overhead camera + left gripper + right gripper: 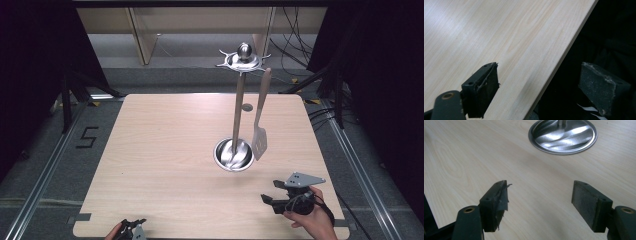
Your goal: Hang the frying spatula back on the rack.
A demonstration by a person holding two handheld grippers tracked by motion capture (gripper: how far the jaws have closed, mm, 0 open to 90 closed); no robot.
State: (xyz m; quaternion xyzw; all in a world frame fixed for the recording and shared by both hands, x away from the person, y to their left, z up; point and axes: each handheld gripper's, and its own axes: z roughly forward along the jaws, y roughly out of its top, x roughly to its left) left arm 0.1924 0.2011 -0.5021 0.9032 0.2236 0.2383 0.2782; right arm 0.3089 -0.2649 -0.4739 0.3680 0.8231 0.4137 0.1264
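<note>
item: light wooden table (165, 165), seen across the middle of the high view, set on a grey floor with dark curtains at both sides.

item: metal utensil stand (237, 107), placed right of centre on the table; a round shiny base (233, 155) is seen at its foot, an upright pole above it, and a hooked crown with a ball at the upper centre of the frame. the same base (563, 136) is seen at the top of the right gripper view.

item: slotted spatula (260, 120), hung from the crown just right of the pole, blade down beside the base.

item: left gripper (134, 229), held at the bottom edge, left of centre. its jaws are spread wide over the table's edge (554, 67), nothing between them.

item: right gripper (272, 192), held by a hand (312, 220) at the lower right. its jaws are spread apart, nothing held, above bare tabletop (541, 190).
</note>
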